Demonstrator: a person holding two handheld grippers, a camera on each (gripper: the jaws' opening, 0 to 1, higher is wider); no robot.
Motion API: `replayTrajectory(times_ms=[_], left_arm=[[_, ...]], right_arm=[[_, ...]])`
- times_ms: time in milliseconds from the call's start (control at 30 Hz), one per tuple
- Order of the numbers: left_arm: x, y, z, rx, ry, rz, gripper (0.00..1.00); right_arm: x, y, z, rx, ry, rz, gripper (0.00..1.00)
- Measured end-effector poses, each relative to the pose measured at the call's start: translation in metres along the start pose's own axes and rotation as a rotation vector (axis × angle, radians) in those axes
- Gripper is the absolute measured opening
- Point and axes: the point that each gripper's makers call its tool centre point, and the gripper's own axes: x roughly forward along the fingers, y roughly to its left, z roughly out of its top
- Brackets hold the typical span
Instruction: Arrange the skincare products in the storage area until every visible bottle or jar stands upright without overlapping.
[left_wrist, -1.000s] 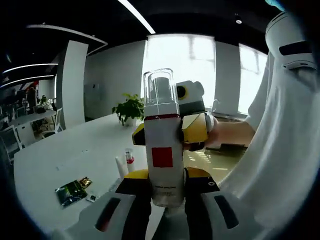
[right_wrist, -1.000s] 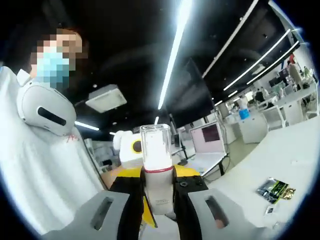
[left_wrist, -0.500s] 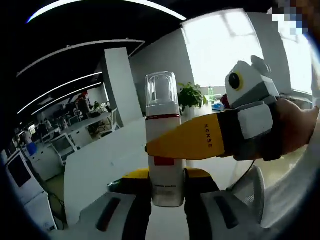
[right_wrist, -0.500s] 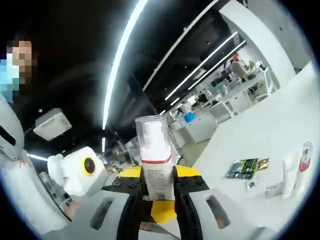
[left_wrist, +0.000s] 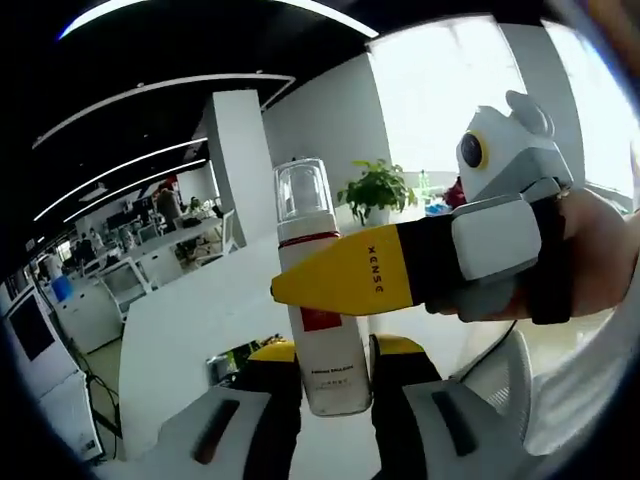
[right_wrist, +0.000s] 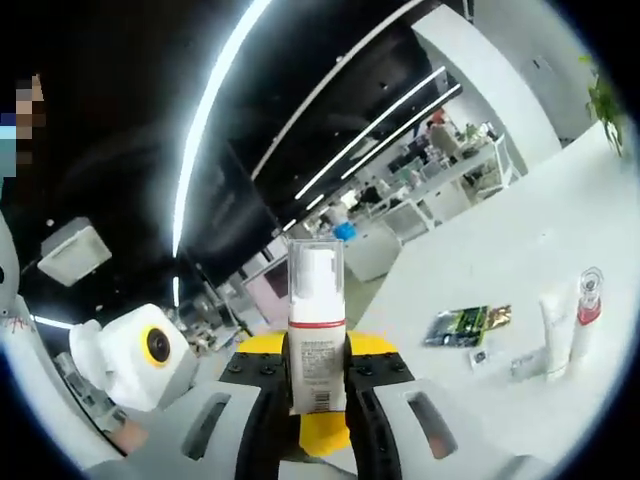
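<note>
Pump bottle (left_wrist: 322, 325) is pinched mid-air by both hand-held grippers, left (left_wrist: 335, 375) and right (right_wrist: 318, 375); needs setting upright on the tabletop (right_wrist: 560, 260) next.

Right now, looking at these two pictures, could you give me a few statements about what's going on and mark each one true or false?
1. Both grippers clamp the same white pump bottle with a clear cap and red band. True.
2. That bottle lies flat on the white table. False: it is held up in the air, above the table.
3. In the left gripper view, the right gripper reaches in from the right, its yellow jaw crossing the bottle. True.
4. A green foil sachet lies on the table in the right gripper view. True.
5. The potted green plant stands on the floor. False: it stands on the table.
</note>
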Motion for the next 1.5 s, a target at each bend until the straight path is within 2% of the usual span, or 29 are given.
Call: replayTrajectory(times_ms=[33, 67, 100, 133, 167, 233, 300, 367, 400, 433, 467, 500, 533, 600, 733, 867, 1000, 1333, 1500], left_arm=[[0.001, -0.002, -0.001, 0.018, 0.001, -0.019, 0.30], [0.001, -0.009, -0.005, 0.056, 0.010, -0.076, 0.31], [0.001, -0.012, -0.005, 0.056, 0.005, -0.104, 0.32], [-0.001, -0.015, -0.006, 0.049, -0.004, -0.130, 0.32], [-0.004, -0.017, -0.002, 0.018, -0.053, -0.160, 0.33], [-0.013, -0.023, 0.001, -0.053, -0.084, -0.245, 0.35], [-0.019, -0.026, 0.004, -0.050, -0.106, -0.305, 0.34], [-0.026, -0.026, 0.003, 0.011, -0.086, -0.328, 0.34], [-0.028, -0.024, 0.001, 0.044, -0.074, -0.332, 0.36], [-0.031, -0.021, 0.000, 0.074, -0.066, -0.329, 0.38], [-0.033, -0.022, -0.001, 0.086, -0.060, -0.345, 0.42], [-0.037, -0.024, -0.002, 0.082, -0.051, -0.375, 0.44], [-0.039, -0.024, -0.001, 0.089, -0.053, -0.387, 0.45], [-0.044, -0.027, 0.000, 0.116, -0.053, -0.425, 0.42], [-0.052, -0.032, 0.005, 0.149, -0.056, -0.494, 0.42], [-0.058, -0.036, 0.008, 0.178, -0.050, -0.551, 0.43], [-0.061, -0.036, 0.009, 0.252, -0.028, -0.572, 0.43], [-0.054, -0.046, 0.025, 0.313, -0.018, -0.605, 0.43], [-0.047, -0.053, 0.025, 0.362, 0.016, -0.630, 0.40]], right_arm=[[-0.001, -0.001, -0.001, -0.009, 0.009, 0.000, 0.19], [-0.002, -0.002, -0.003, -0.030, 0.022, 0.000, 0.19], [-0.004, -0.001, -0.004, -0.054, 0.031, 0.010, 0.19], [-0.005, 0.000, -0.004, -0.071, 0.041, 0.026, 0.19], [-0.007, 0.003, -0.004, -0.085, 0.043, 0.051, 0.19], [-0.011, 0.006, -0.006, -0.147, 0.069, 0.098, 0.19], [-0.013, 0.009, -0.012, -0.221, 0.112, 0.151, 0.19], [-0.016, 0.007, -0.015, -0.275, 0.124, 0.175, 0.19], [-0.020, 0.011, -0.023, -0.266, 0.165, 0.235, 0.19], [-0.021, 0.011, -0.023, -0.280, 0.166, 0.245, 0.19], [-0.023, 0.011, -0.025, -0.307, 0.173, 0.263, 0.19], [-0.028, 0.017, -0.032, -0.333, 0.212, 0.316, 0.19], [-0.031, 0.019, -0.036, -0.373, 0.230, 0.324, 0.19], [-0.036, 0.023, -0.042, -0.413, 0.262, 0.360, 0.19], [-0.042, 0.025, -0.051, -0.443, 0.303, 0.377, 0.19], [-0.047, 0.026, -0.060, -0.510, 0.339, 0.397, 0.19], [-0.052, 0.025, -0.066, -0.563, 0.365, 0.416, 0.19], [-0.053, 0.015, -0.068, -0.659, 0.394, 0.455, 0.20], [-0.056, 0.010, -0.072, -0.699, 0.421, 0.485, 0.20]])
